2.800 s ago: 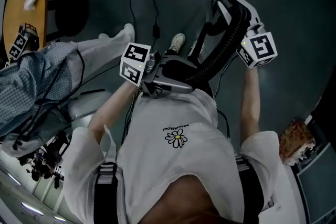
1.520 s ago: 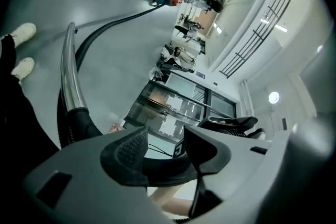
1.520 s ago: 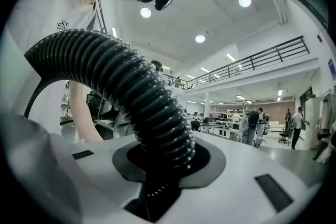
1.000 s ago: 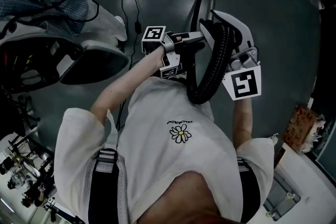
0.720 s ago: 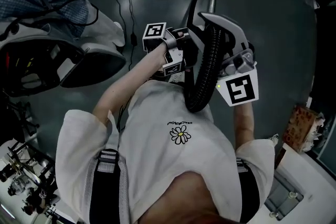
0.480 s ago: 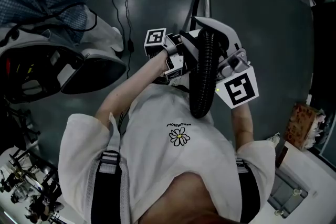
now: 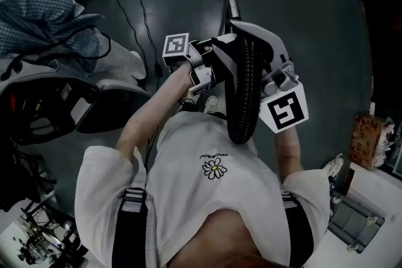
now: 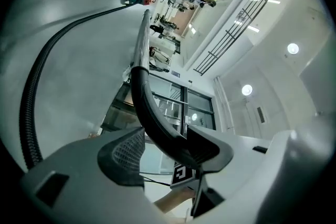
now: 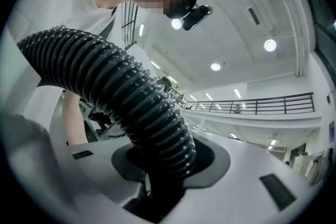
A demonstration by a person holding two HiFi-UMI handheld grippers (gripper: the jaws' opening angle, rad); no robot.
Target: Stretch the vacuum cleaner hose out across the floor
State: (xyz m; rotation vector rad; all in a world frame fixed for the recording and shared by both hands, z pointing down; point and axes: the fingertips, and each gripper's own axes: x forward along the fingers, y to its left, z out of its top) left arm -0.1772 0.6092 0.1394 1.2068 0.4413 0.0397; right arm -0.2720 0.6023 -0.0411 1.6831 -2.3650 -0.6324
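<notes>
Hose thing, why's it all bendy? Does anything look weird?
Yes. The ribbed black hose is up off the floor, curving back against the person's shirt and clamped in the right claw, so it isn't stretched out. Nothing looks broken or spilled.

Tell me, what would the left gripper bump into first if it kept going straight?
The curved black vacuum tube. It stands between the left gripper's jaws, which have just been opening, so it would hit almost at once. Past it looks free, though depth is unclear.
</notes>
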